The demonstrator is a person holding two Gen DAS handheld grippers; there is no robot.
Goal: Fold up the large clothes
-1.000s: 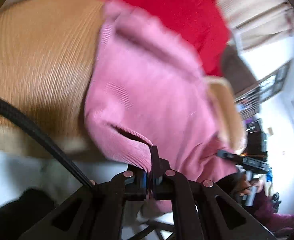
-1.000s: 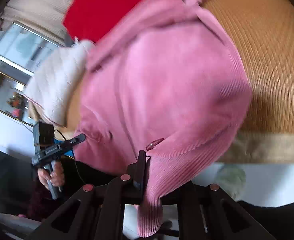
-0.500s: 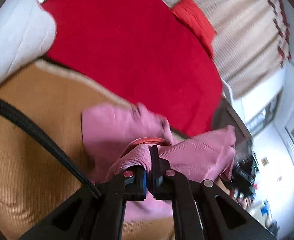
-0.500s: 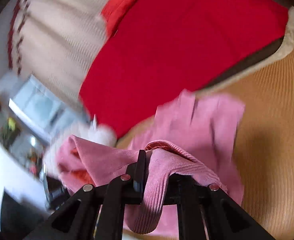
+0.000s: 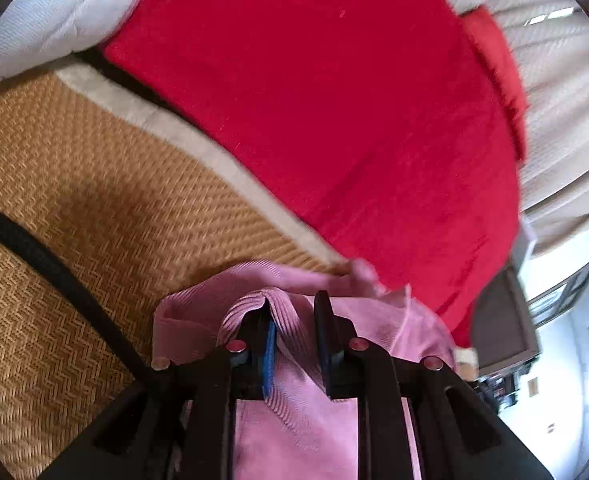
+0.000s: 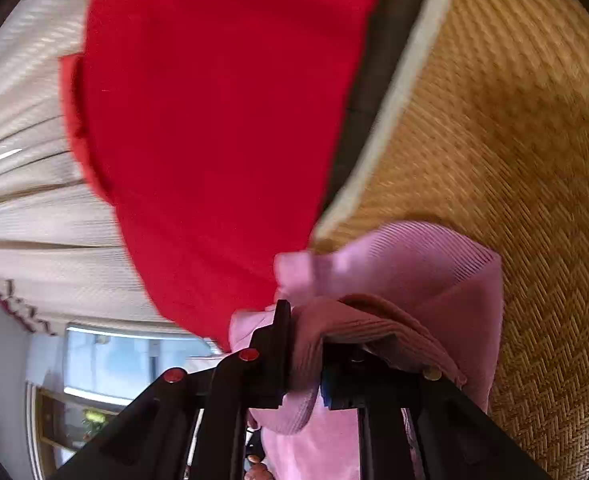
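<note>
The broad red cloth fills the far side, the tan woven mat nearer. On the mat lies the pink ribbed knit garment, its long axis hard to judge. Left tongs have just been opening — ribbed hem loose between them. Right tongs pinch a hem fold — nearly pressed together.

Open woven mat lay to the left of the pink garment and, in the right wrist view, to its right, giving room to pass. Ahead, the red bedcover rose just beyond the mat's pale border, blocking forward travel. A white pillow filled the far left corner, and a black cable crossed the mat.
</note>
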